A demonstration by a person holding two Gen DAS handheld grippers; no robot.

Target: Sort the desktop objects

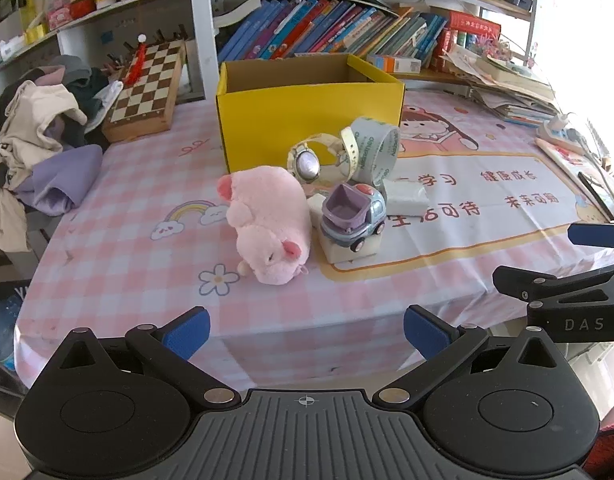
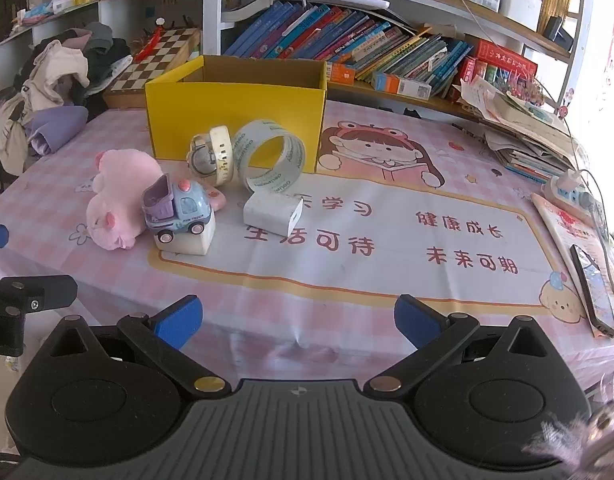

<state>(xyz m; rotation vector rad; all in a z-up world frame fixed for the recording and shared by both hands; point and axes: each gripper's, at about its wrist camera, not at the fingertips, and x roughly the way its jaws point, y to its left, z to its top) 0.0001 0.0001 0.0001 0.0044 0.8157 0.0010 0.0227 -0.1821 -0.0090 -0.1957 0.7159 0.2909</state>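
An open yellow box (image 1: 307, 116) (image 2: 235, 120) stands at the back of the table. In front of it lie a pink plush pig (image 1: 267, 220) (image 2: 119, 196), a cream watch (image 1: 311, 158) (image 2: 211, 154), a roll of clear tape (image 1: 377, 148) (image 2: 271, 156), a white charger block (image 1: 407, 198) (image 2: 273, 214), and a purple-blue toy truck (image 1: 353, 216) (image 2: 177, 208) on a white block (image 1: 349, 250) (image 2: 187, 242). My left gripper (image 1: 307, 330) and right gripper (image 2: 299, 320) are open and empty at the table's near edge.
A chessboard (image 1: 147, 88) and a pile of clothes (image 1: 43, 132) sit at the back left. Books (image 1: 327, 30) line the shelf behind. Stacked papers (image 2: 523, 124), a power strip (image 2: 575, 194) and a phone (image 2: 593, 288) lie at the right.
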